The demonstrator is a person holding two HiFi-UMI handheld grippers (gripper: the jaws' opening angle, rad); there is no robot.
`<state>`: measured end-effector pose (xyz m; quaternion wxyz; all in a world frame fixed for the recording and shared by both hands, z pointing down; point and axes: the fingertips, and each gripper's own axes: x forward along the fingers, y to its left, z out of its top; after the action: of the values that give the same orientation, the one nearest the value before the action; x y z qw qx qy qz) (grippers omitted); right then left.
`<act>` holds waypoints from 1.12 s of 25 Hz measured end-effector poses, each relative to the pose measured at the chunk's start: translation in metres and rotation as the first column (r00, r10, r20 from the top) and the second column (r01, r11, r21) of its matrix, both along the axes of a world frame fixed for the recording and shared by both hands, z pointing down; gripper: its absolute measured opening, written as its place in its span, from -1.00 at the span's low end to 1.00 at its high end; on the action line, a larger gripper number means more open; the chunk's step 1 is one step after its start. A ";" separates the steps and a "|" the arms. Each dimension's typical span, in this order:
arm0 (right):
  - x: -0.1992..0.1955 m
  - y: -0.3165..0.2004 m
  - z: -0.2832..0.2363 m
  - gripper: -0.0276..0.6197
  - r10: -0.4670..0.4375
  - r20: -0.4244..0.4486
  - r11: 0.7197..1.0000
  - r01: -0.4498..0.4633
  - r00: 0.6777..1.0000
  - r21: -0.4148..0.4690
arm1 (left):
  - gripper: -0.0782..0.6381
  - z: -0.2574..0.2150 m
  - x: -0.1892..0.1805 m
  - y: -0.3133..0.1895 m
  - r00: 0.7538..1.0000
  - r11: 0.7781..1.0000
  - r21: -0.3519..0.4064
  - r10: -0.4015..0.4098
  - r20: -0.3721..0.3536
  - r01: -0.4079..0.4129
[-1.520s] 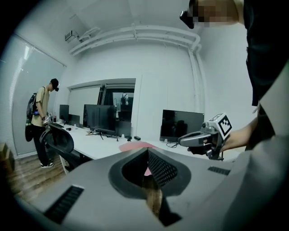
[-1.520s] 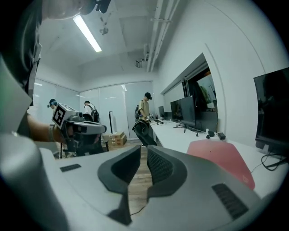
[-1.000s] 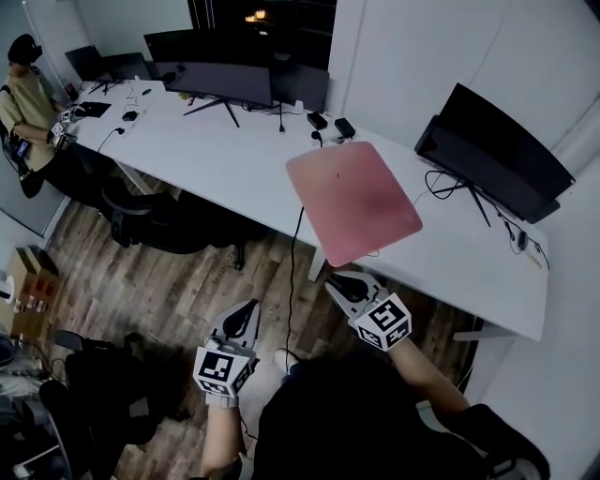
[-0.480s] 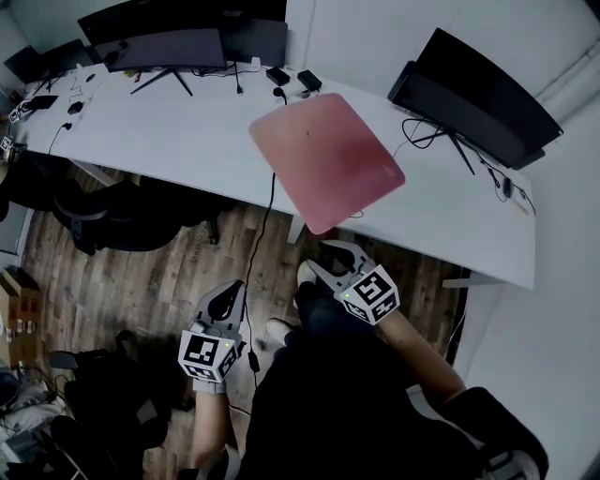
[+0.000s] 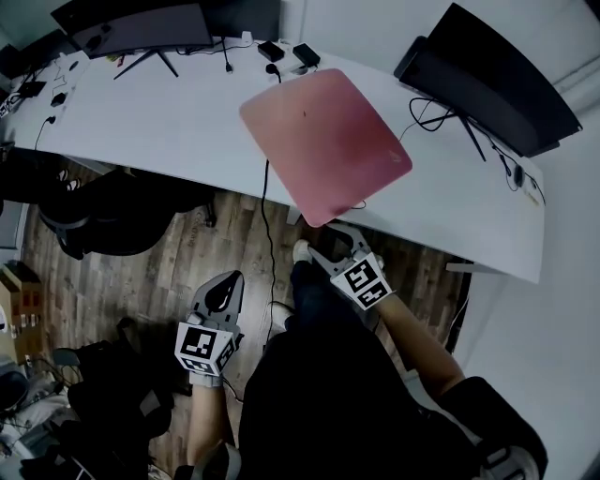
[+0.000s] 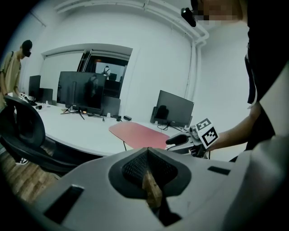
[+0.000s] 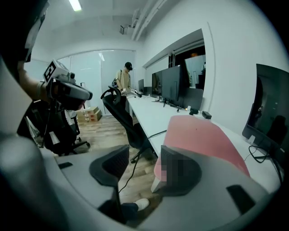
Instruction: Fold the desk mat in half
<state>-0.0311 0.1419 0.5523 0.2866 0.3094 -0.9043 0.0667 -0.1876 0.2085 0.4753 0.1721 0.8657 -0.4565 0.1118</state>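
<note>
The pink desk mat (image 5: 323,141) lies flat on the white desk (image 5: 169,131), its near corner hanging over the front edge. My right gripper (image 5: 339,244) hovers just below and in front of that corner, apart from it. Its jaws have just been opening and stand open with nothing between them. In the right gripper view the mat (image 7: 203,135) shows past the right gripper (image 7: 142,158). My left gripper (image 5: 225,295) hangs lower to the left over the floor, shut and empty. The left gripper view shows the mat (image 6: 137,134) and the right gripper (image 6: 178,140) beyond the left gripper (image 6: 149,171).
A dark monitor (image 5: 497,80) stands on the desk right of the mat, and another monitor (image 5: 131,28) at the back left. Power bricks (image 5: 291,52) sit behind the mat. A black cable (image 5: 267,216) hangs off the desk edge. A black office chair (image 5: 103,202) stands under the desk, left.
My right gripper's jaws have spread apart, and it now sits closer to the mat's overhanging corner. The left gripper stays shut and low. The desk has drawn nearer in the head view.
</note>
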 end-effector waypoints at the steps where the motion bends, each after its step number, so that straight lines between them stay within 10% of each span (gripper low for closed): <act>1: 0.001 -0.003 0.007 -0.26 -0.001 -0.010 1.000 0.001 1.000 -0.003 | -0.76 0.004 0.000 -0.002 1.000 1.000 -0.010 -0.001 0.004 0.001; 28: 0.009 -0.068 0.130 0.02 -0.026 -0.393 0.990 0.080 0.919 0.120 | -0.76 0.051 -0.013 -0.019 0.997 0.993 -0.119 -0.001 0.084 0.011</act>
<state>-0.0225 0.0740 0.6826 0.4414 0.3102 -0.8395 -0.0647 -0.2010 0.1894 0.5259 0.2047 0.8470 -0.4586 0.1743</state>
